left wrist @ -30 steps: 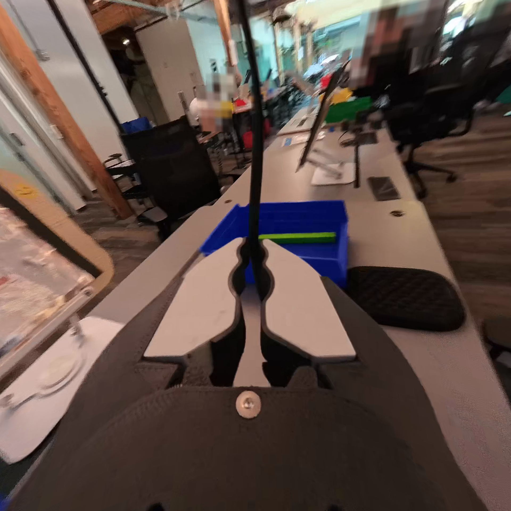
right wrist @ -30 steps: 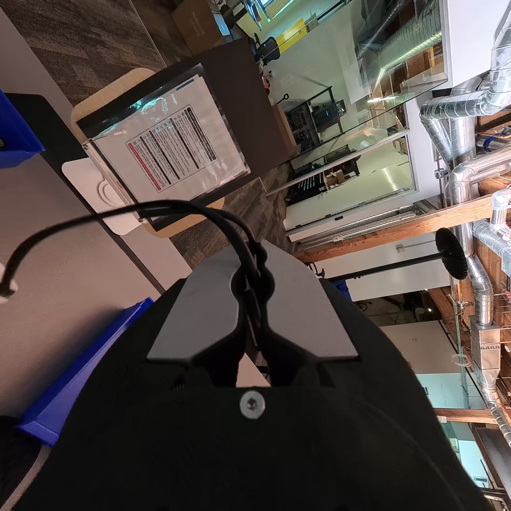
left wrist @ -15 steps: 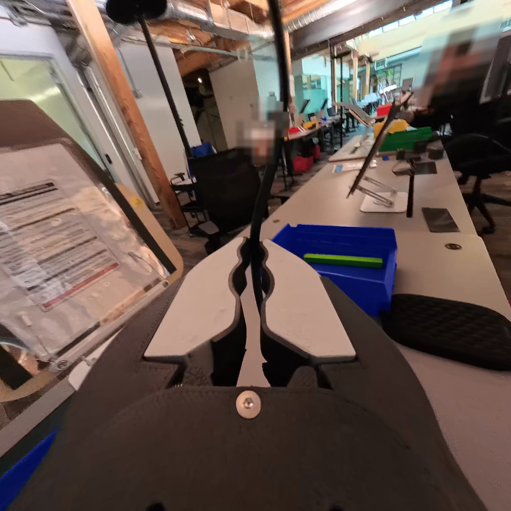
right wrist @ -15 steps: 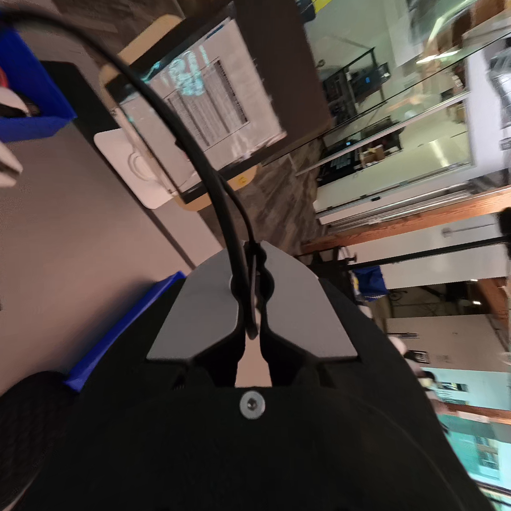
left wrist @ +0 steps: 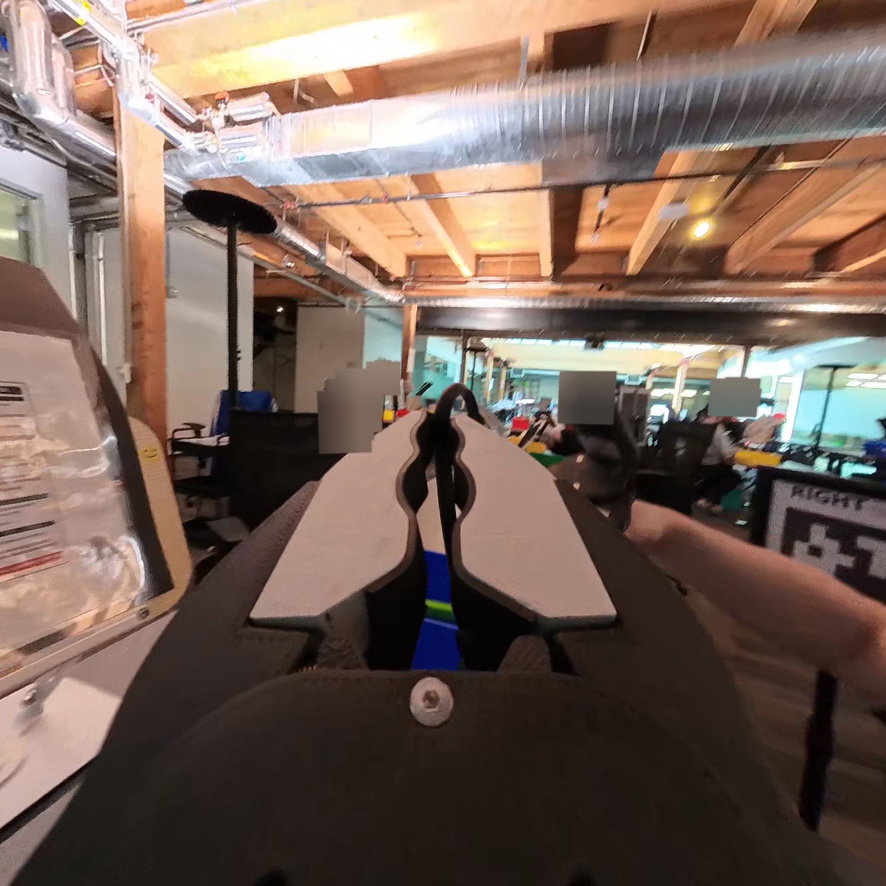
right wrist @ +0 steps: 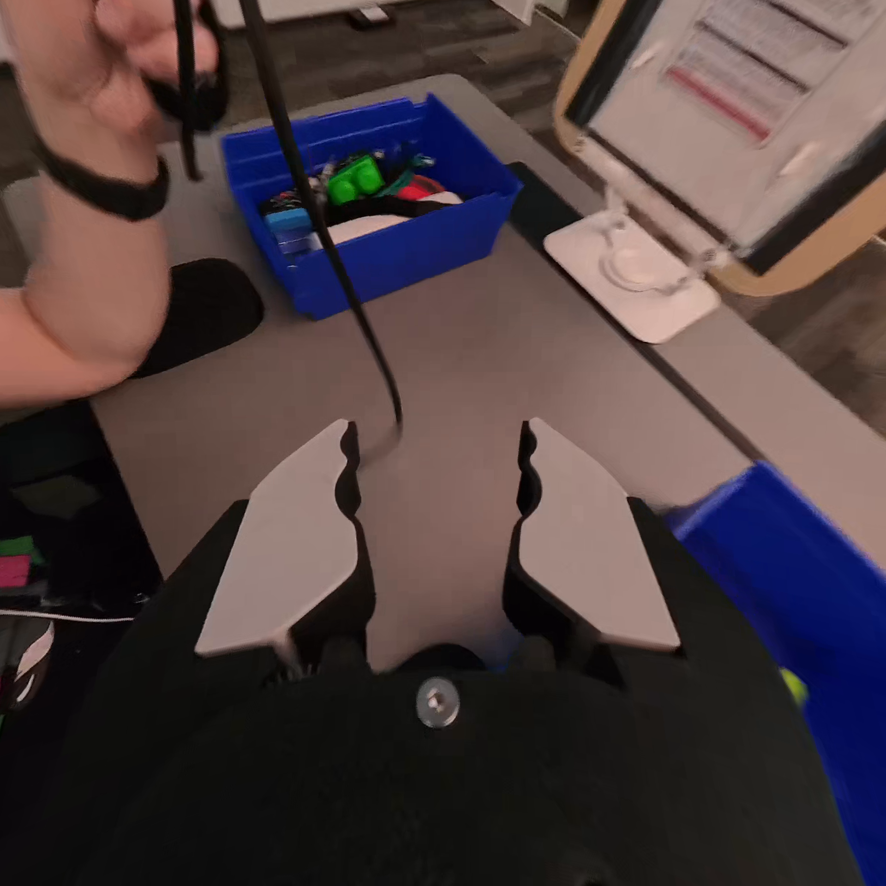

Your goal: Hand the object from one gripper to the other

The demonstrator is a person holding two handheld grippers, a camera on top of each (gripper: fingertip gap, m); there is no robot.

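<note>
- Left wrist view: my left gripper (left wrist: 438, 426) is clenched on the black cable (left wrist: 446, 479), which runs between the fingers and loops just past the tips. Gripper is lifted, pointing out into the room; a forearm (left wrist: 748, 594) shows on the right.
- Right wrist view: my right gripper (right wrist: 436, 426) is spread wide, nothing in it. The cable (right wrist: 331, 249) hangs down in front, loose end just off the left fingertip, over the grey table (right wrist: 455, 364) and before the blue bin (right wrist: 393, 259).
- Judgement: handover looks done, the cable now sits only in the left. What's left: pull right clear.
</note>
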